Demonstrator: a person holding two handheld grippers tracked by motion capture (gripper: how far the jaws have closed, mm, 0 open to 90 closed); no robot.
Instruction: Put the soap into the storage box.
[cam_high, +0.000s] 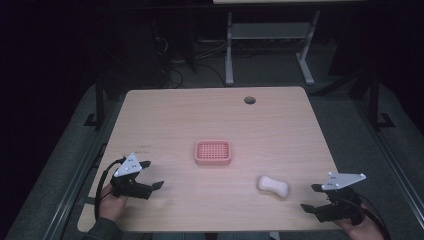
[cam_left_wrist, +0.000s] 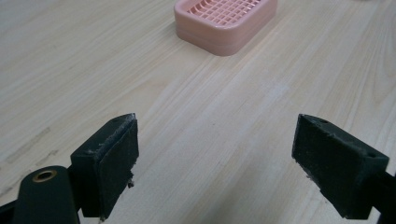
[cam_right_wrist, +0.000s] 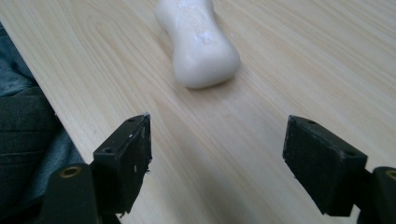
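At the lower left of the high view, the left gripper (cam_high: 154, 174) is held low over the wooden surface (cam_high: 165, 115), its jaws spread wide with nothing between them; in the left gripper view only bare wood grain is seen between the two black pads (cam_left_wrist: 114, 161). Toward the centre of the high view, the pink soap dish (cam_high: 213, 152) is set flat with its gridded top facing up, and it is seen again at the upper middle of the left gripper view, well ahead of the open jaws. Further right, and lower in the frame, the white soap bar (cam_high: 273, 185) is laid on the surface, apart from the dish and near the front edge. At the lower right, the right gripper (cam_high: 311, 197) is likewise held fully open and empty, pointed at the bar, which is seen at the upper centre of the right gripper view just beyond the jaws. Placing the bar in the dish is judged to be the work in hand. A slip is judged the main risk: the bar is smooth and waisted, so it could be squeezed out sideways if clamped off-centre, or be nudged toward the near edge if the jaws are brought in too low.
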